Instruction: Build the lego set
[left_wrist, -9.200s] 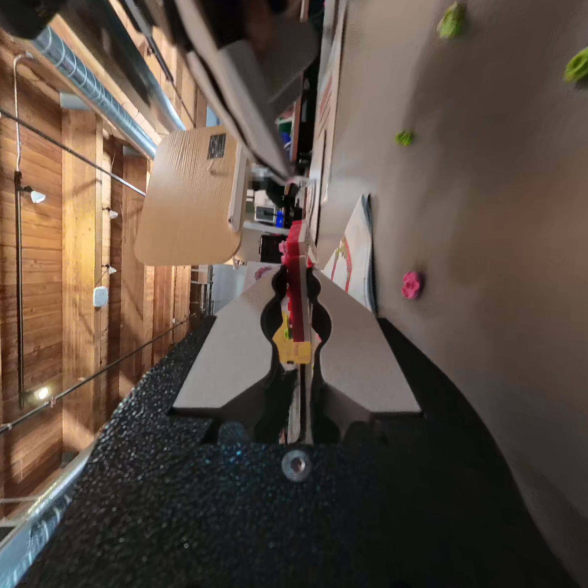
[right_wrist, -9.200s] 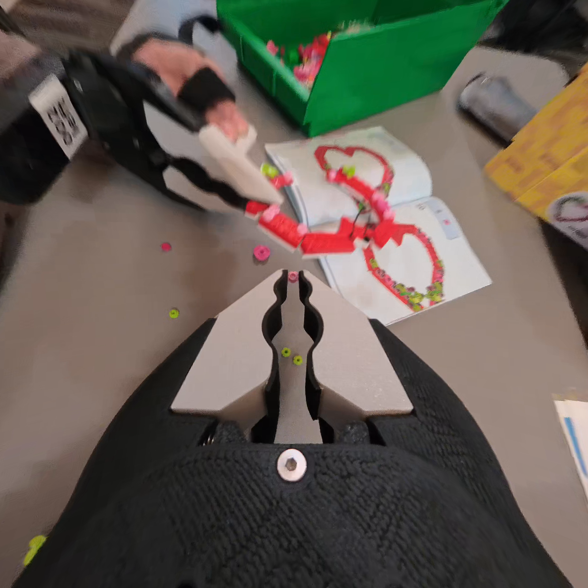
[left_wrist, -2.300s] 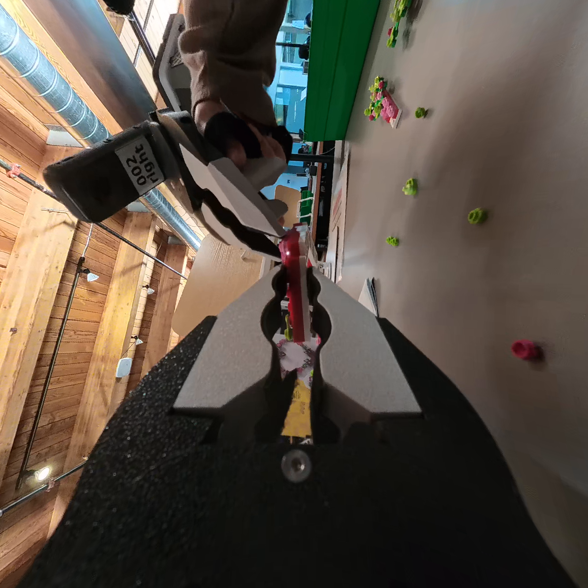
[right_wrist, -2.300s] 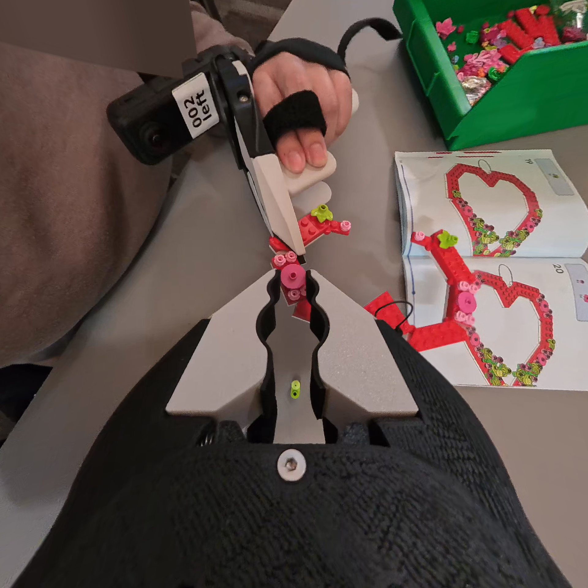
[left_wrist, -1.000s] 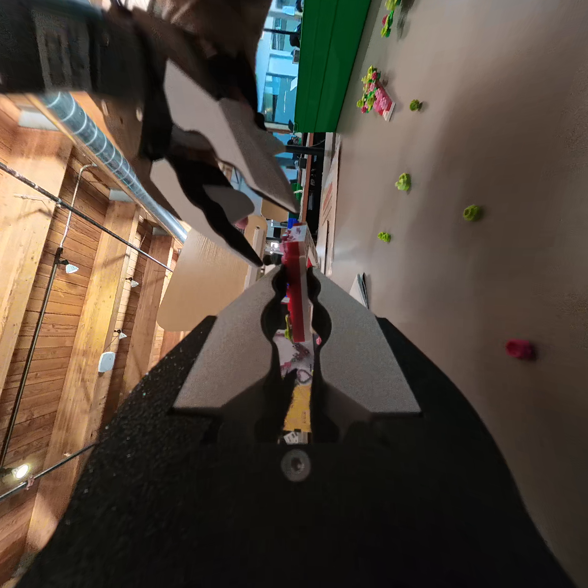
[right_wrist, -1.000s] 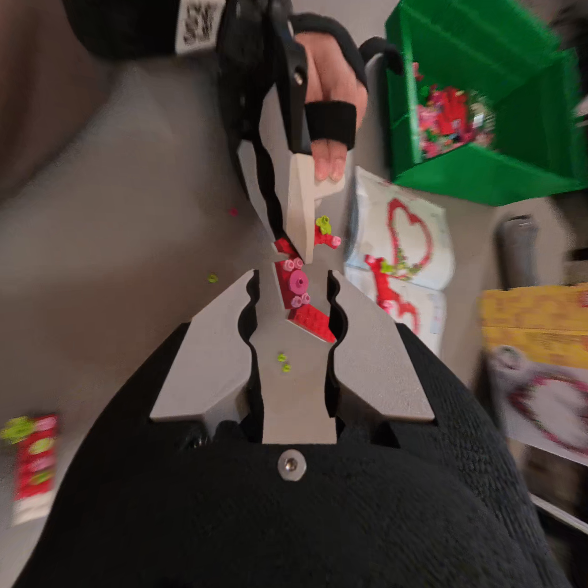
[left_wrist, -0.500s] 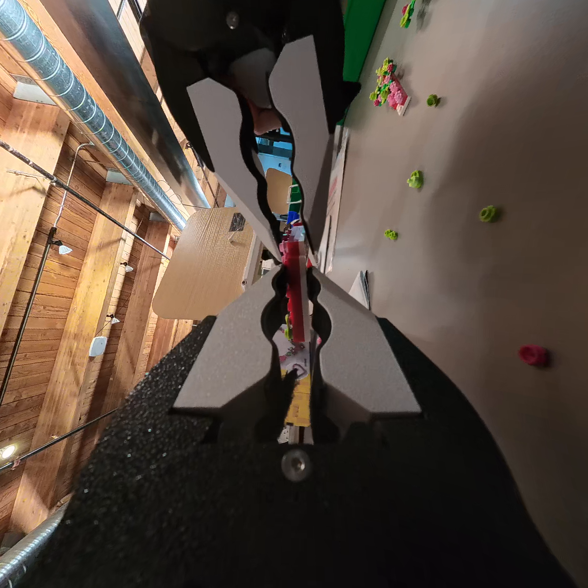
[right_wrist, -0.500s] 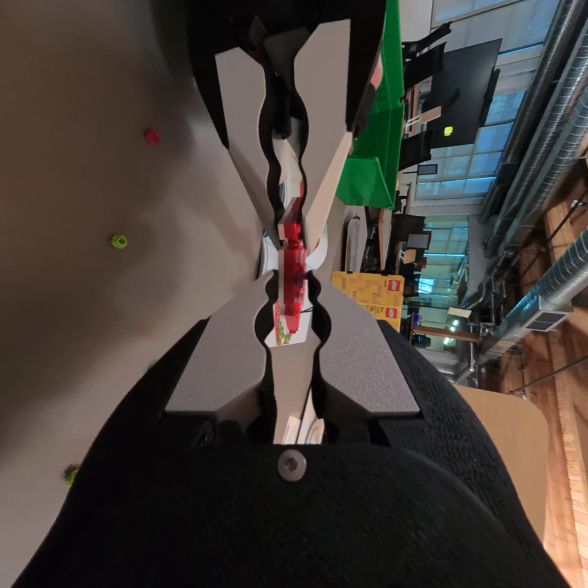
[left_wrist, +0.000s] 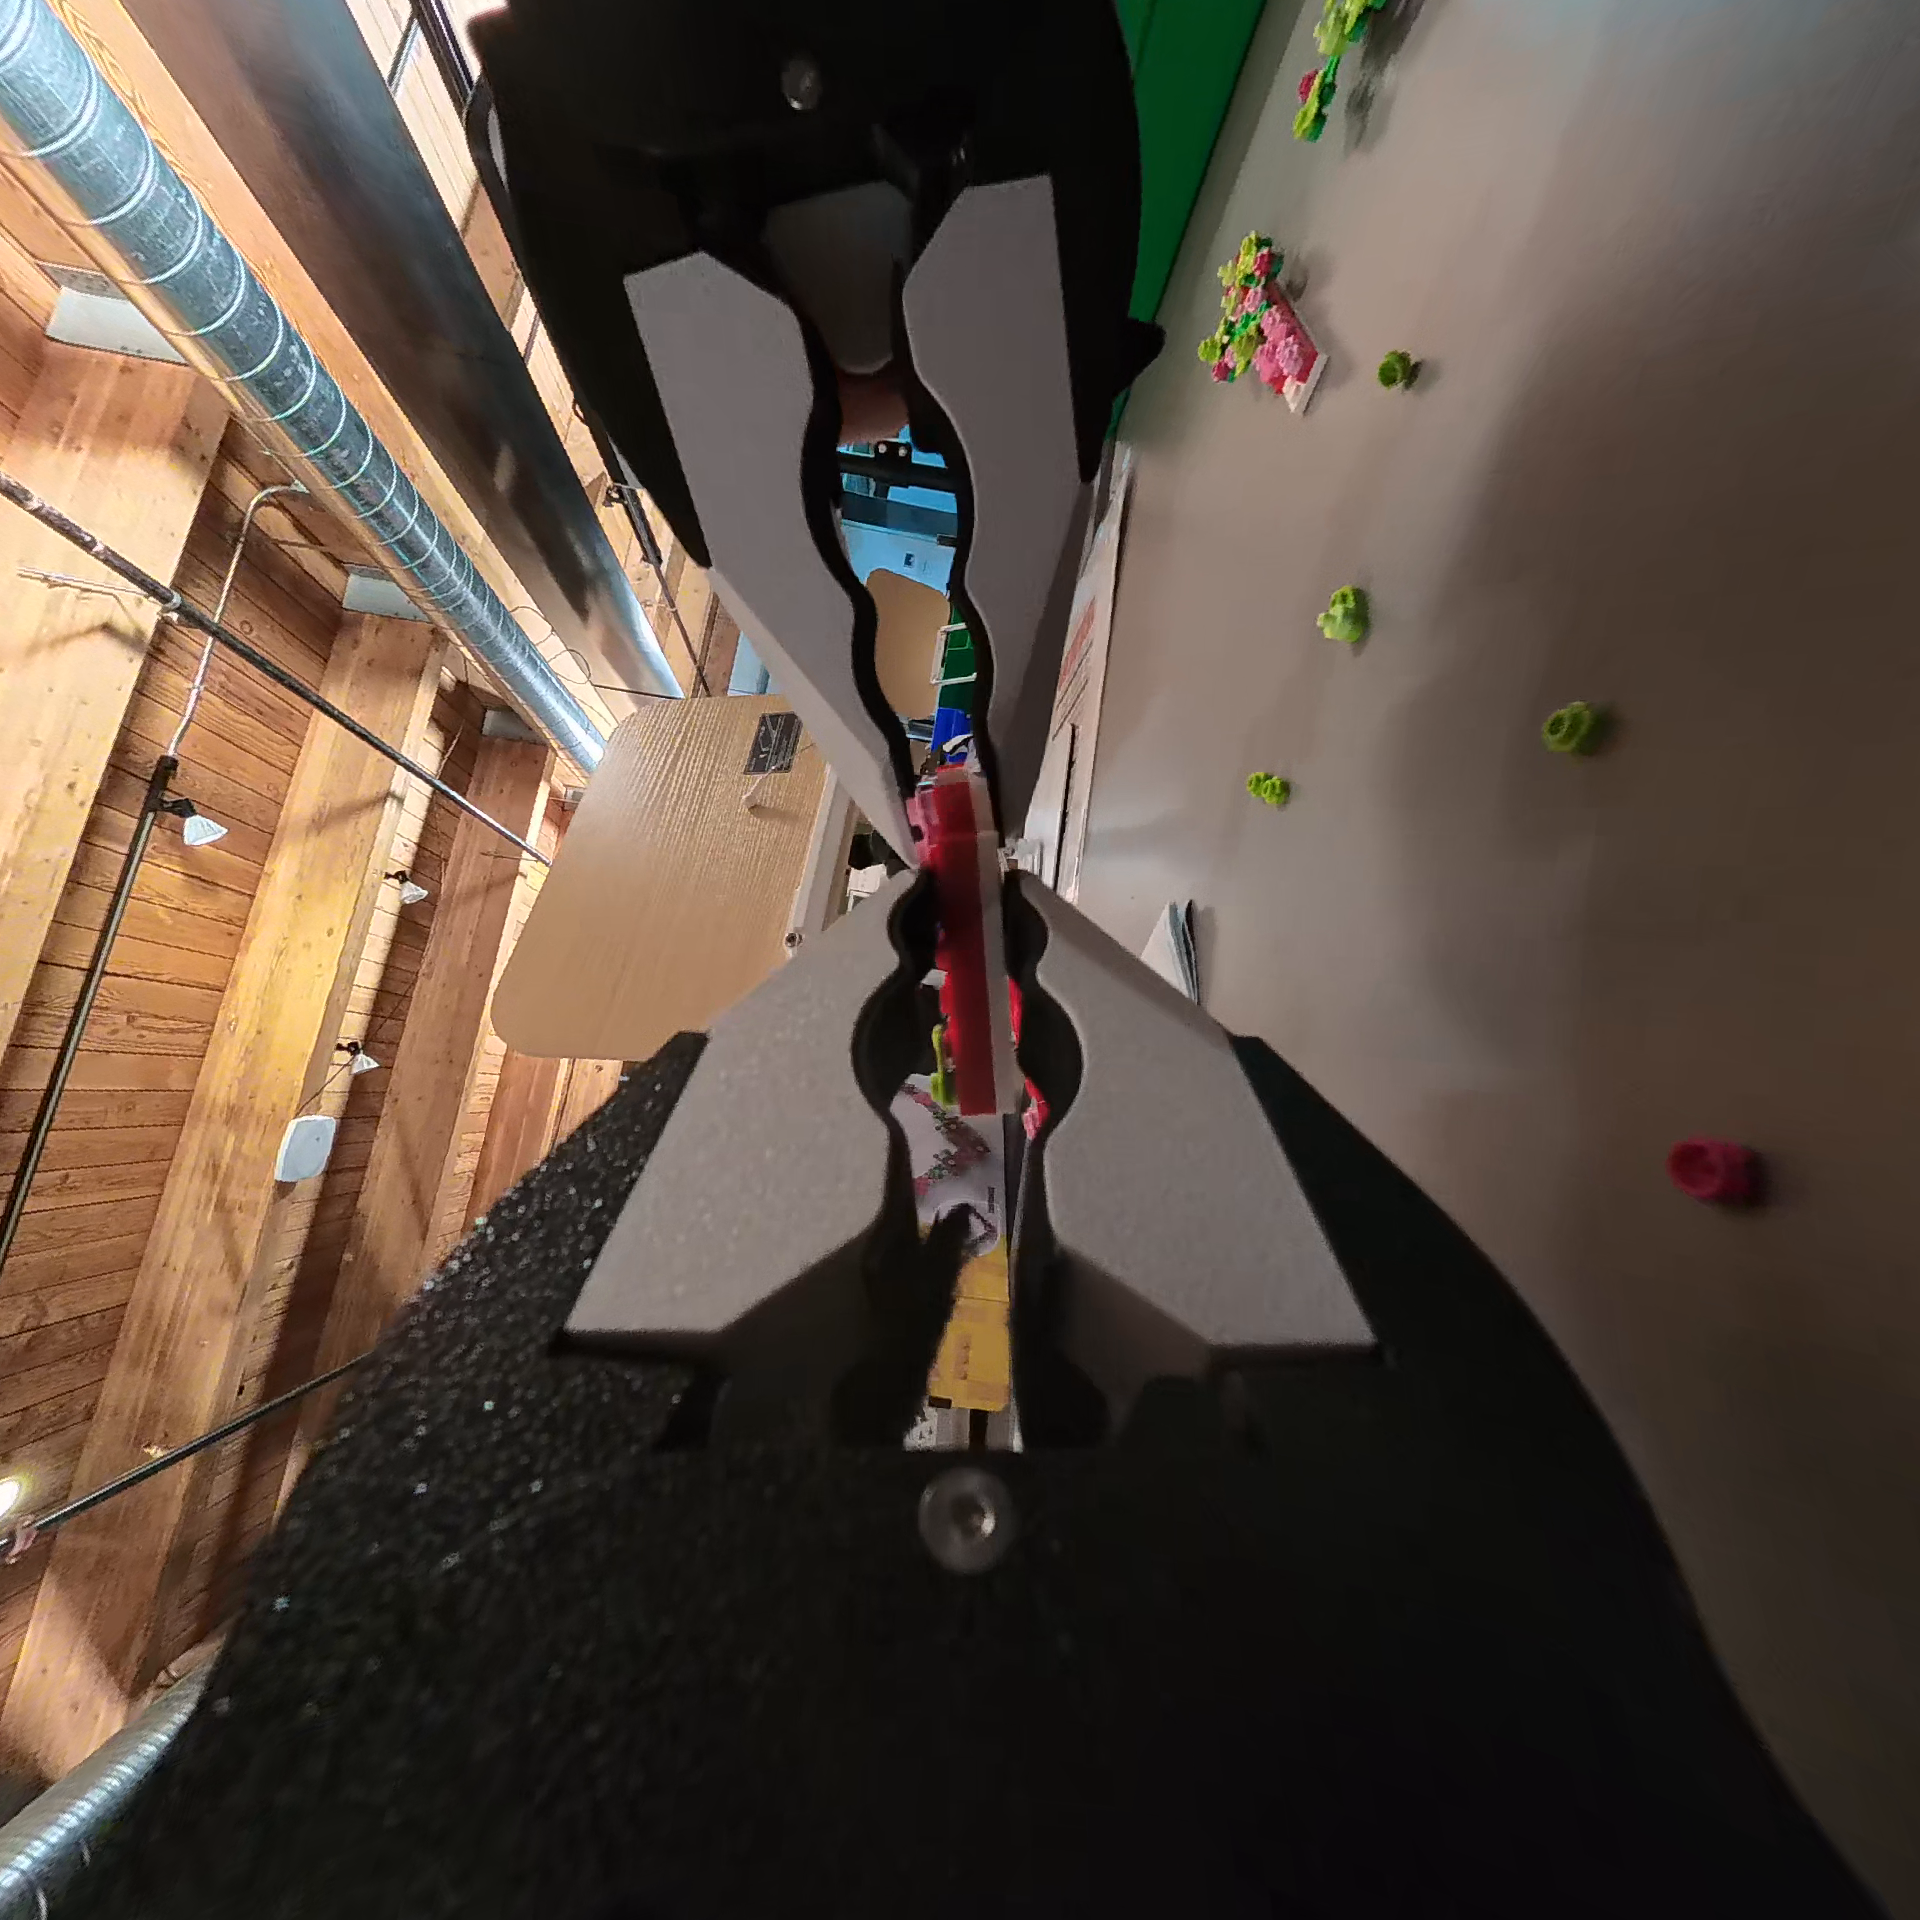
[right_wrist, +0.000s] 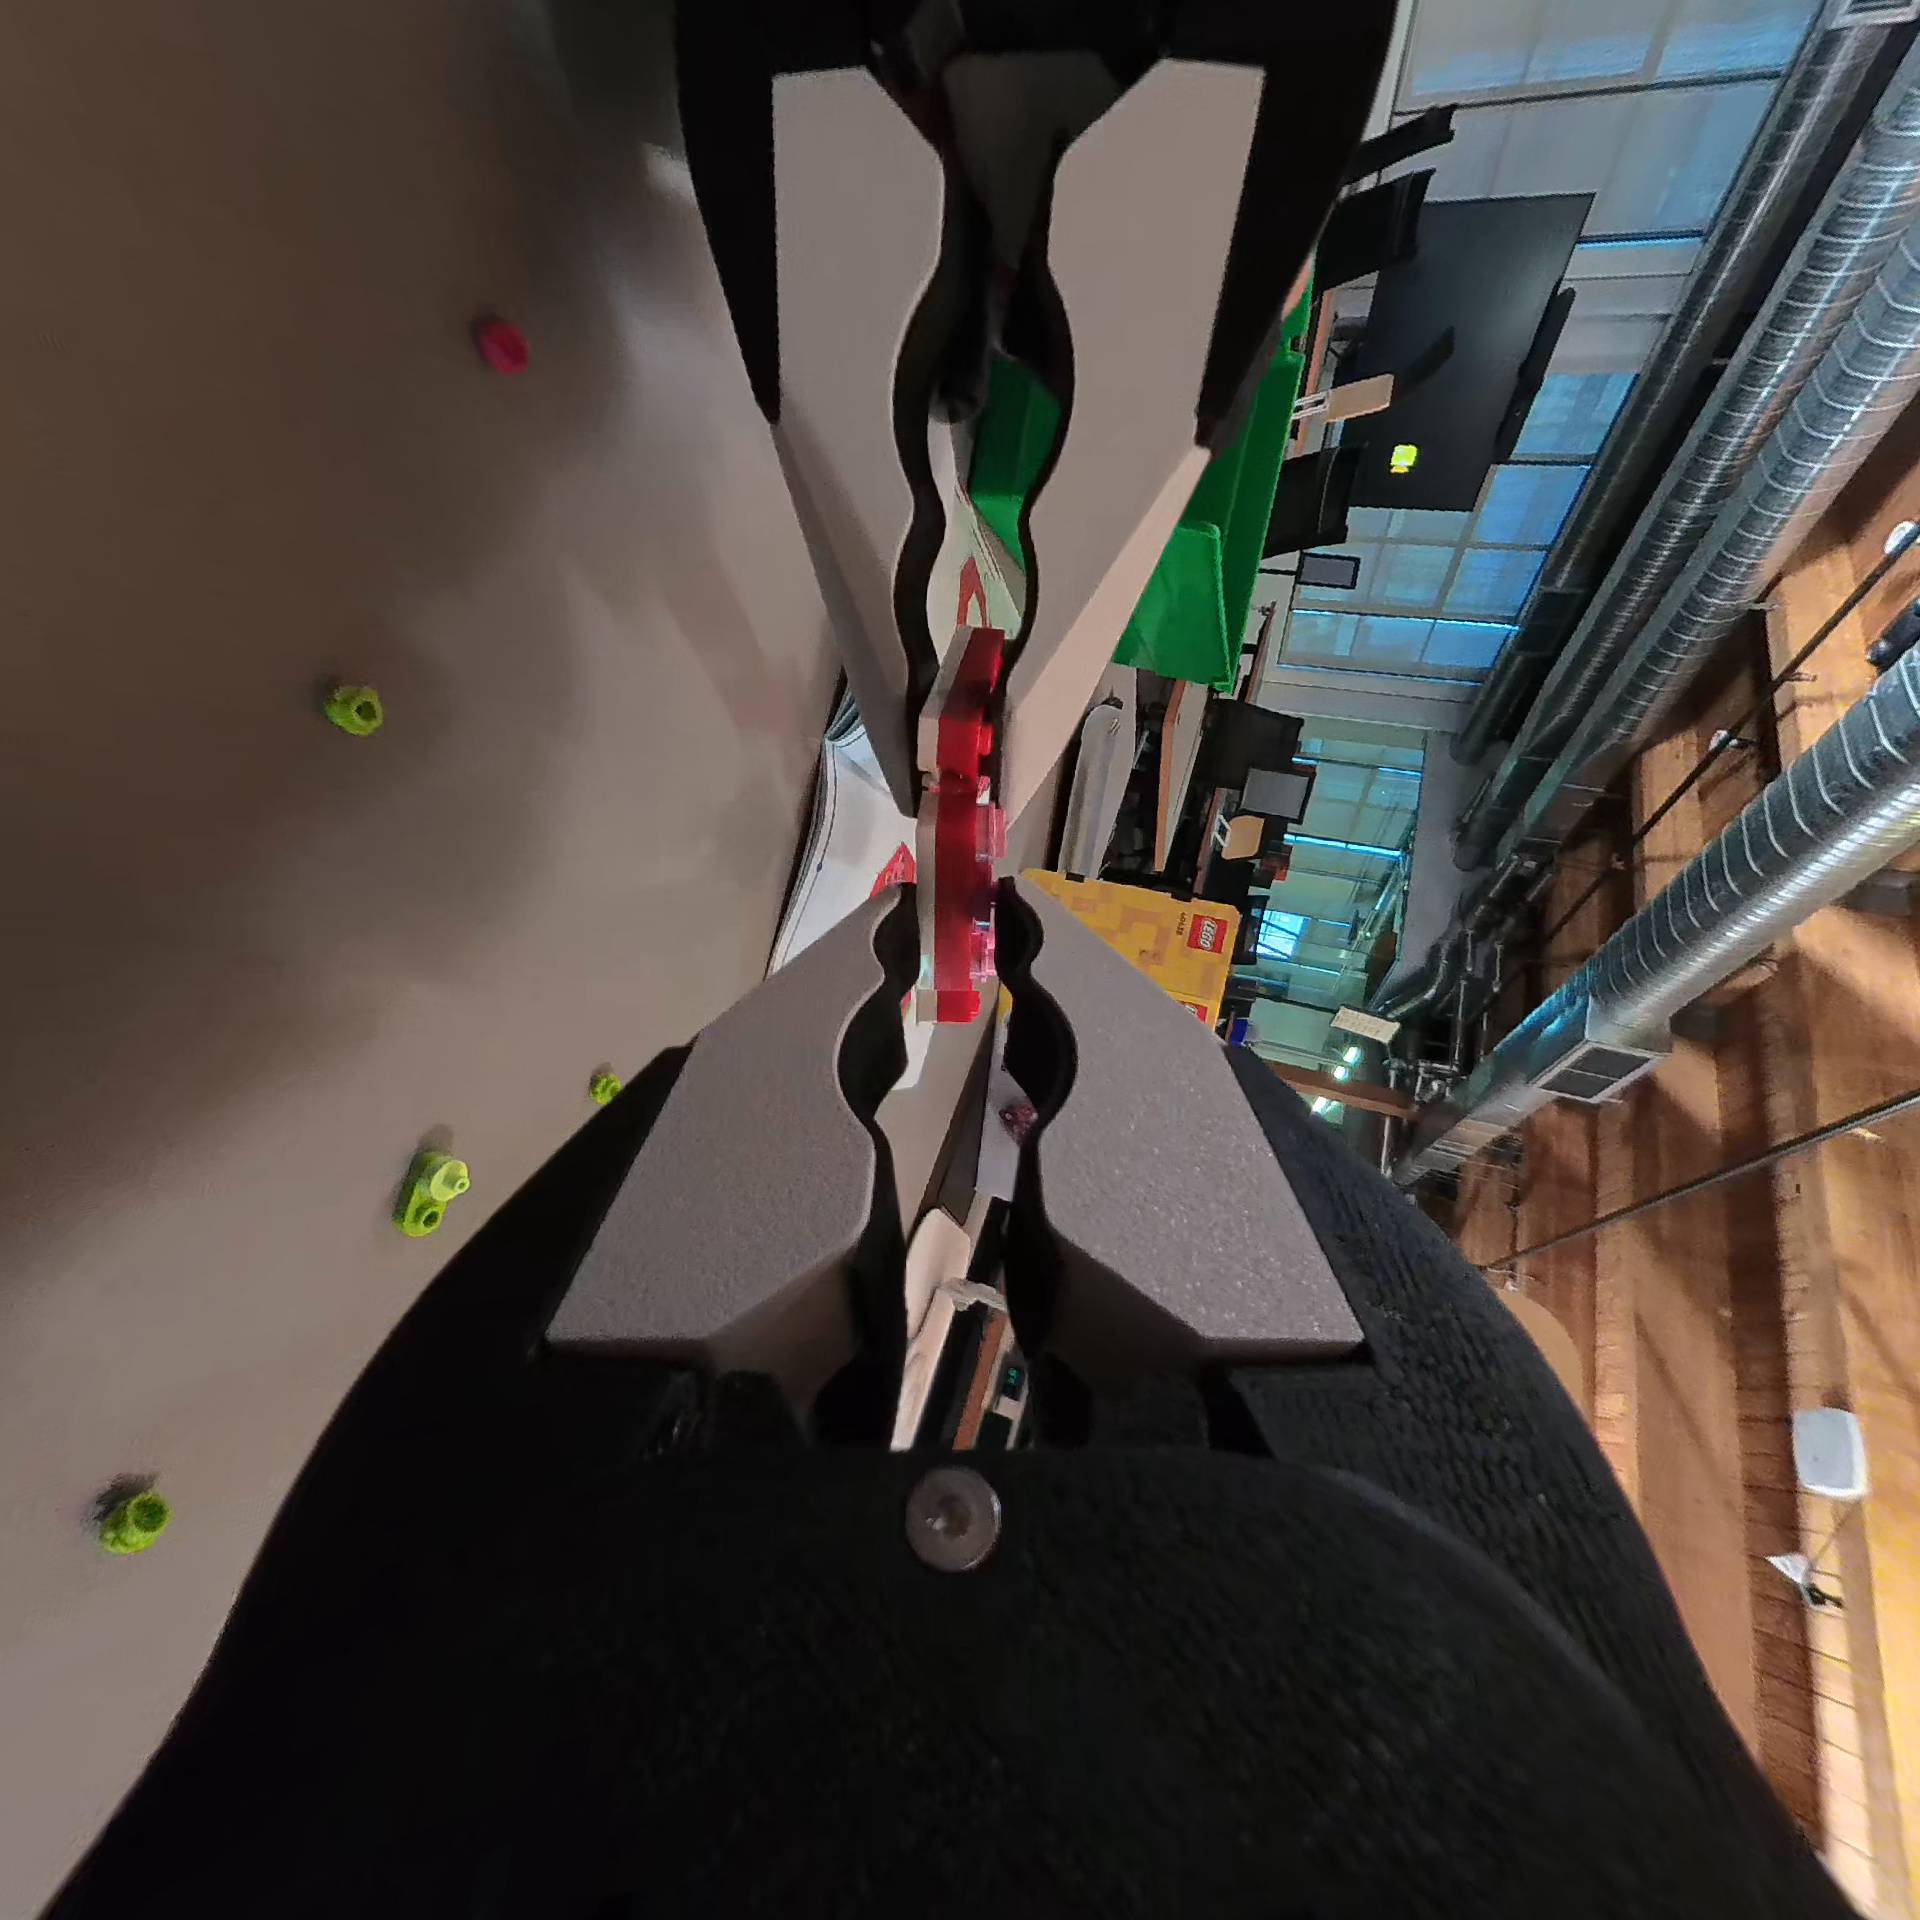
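My left hand-held gripper (left_wrist: 961, 883) is clamped narrow on a red lego assembly (left_wrist: 971, 987), its grey fingers (left_wrist: 790, 1122) pressing the flat sides of the plates. My right hand-held gripper (right_wrist: 956, 904) is closed on the same red lego assembly (right_wrist: 961, 894) from the opposite end, so the two tools meet nose to nose with the piece held edge-on between them, lifted clear of the tabletop (left_wrist: 1558, 935).

In the left wrist view the right tool's tips pinch the far end of the red piece, where a little pink shows. In the right wrist view the left tool's tips grip the top end of the red plates in the same way.

Past the grip, loose pieces lie scattered on the grey tabletop: a pink round stud (left_wrist: 1714, 1172) nearest, then several lime green bits (left_wrist: 1574, 727), and farther off a small pink and green build on a white plate (left_wrist: 1273, 332). An open instruction booklet (right_wrist: 862, 821) lies just behind the held piece, a yellow box (right_wrist: 1143, 925) beyond it, and a green bin (right_wrist: 1195, 582) farther back.
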